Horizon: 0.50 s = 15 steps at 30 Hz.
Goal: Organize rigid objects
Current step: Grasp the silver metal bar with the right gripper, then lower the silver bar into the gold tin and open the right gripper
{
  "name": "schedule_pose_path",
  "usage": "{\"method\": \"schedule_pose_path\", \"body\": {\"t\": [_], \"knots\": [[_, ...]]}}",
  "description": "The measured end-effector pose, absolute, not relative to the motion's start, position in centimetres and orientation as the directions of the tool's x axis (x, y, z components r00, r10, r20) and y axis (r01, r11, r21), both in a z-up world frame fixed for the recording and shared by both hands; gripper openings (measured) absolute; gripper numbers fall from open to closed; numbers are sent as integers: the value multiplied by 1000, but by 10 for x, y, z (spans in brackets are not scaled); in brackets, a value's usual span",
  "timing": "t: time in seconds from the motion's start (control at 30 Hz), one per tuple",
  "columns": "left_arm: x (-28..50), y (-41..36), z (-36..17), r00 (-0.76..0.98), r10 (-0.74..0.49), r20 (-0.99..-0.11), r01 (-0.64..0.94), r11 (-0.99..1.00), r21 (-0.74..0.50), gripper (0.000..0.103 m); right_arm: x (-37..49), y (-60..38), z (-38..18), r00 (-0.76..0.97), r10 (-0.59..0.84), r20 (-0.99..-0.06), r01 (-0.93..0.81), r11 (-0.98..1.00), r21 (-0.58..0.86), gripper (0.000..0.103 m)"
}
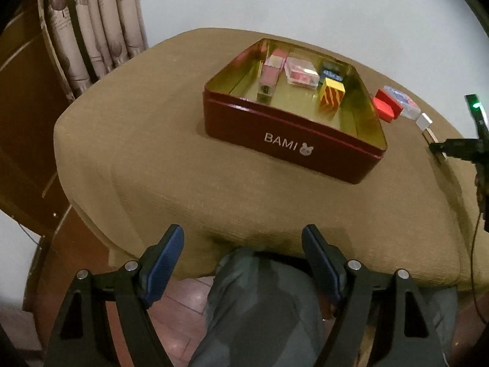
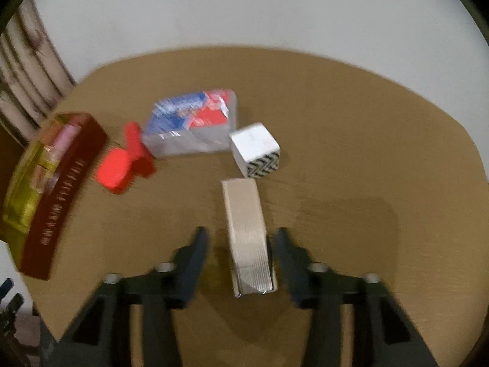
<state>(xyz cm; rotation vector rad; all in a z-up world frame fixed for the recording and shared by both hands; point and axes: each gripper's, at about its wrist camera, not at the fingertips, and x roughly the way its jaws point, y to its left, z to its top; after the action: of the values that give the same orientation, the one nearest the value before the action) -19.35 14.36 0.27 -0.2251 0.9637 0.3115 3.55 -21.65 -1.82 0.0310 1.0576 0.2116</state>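
A dark red BAMI tin (image 1: 290,140) stands open on the tan table, also seen in the right wrist view (image 2: 58,189). Inside lie a pink box (image 1: 270,72), a clear case (image 1: 301,75), a blue item (image 1: 331,72) and a yellow striped block (image 1: 331,94). Right of the tin are a red block (image 2: 125,159), a clear card box (image 2: 195,122), a white cube with zigzag side (image 2: 255,150) and a long silver box (image 2: 249,235). My right gripper (image 2: 241,238) is open, fingers either side of the silver box. My left gripper (image 1: 243,244) is open and empty at the table's near edge.
The tan cloth covers the table (image 1: 152,153). A patterned curtain (image 1: 91,30) hangs at the back left against a white wall. The person's knee (image 1: 259,305) is below the left gripper. The right gripper's body (image 1: 464,146) shows at the table's right.
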Motion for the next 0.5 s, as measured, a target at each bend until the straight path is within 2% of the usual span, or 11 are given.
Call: {"method": "schedule_pose_path", "body": {"t": [0.17,0.3,0.5], "knots": [[-200,139,2,544,186,-818,-339,941,-12,76,34,-209,-15,453,165,-876,-154,982,106,30],[-203,135,8,561,216,-799,-338,941,17,76,16,-193,15,475,282,-834,-181,958,221,29],[-204,135,11,565,206,-799,-333,943,8,77,-11,-105,83,416,532,-737,-351,842,410,30]]}}
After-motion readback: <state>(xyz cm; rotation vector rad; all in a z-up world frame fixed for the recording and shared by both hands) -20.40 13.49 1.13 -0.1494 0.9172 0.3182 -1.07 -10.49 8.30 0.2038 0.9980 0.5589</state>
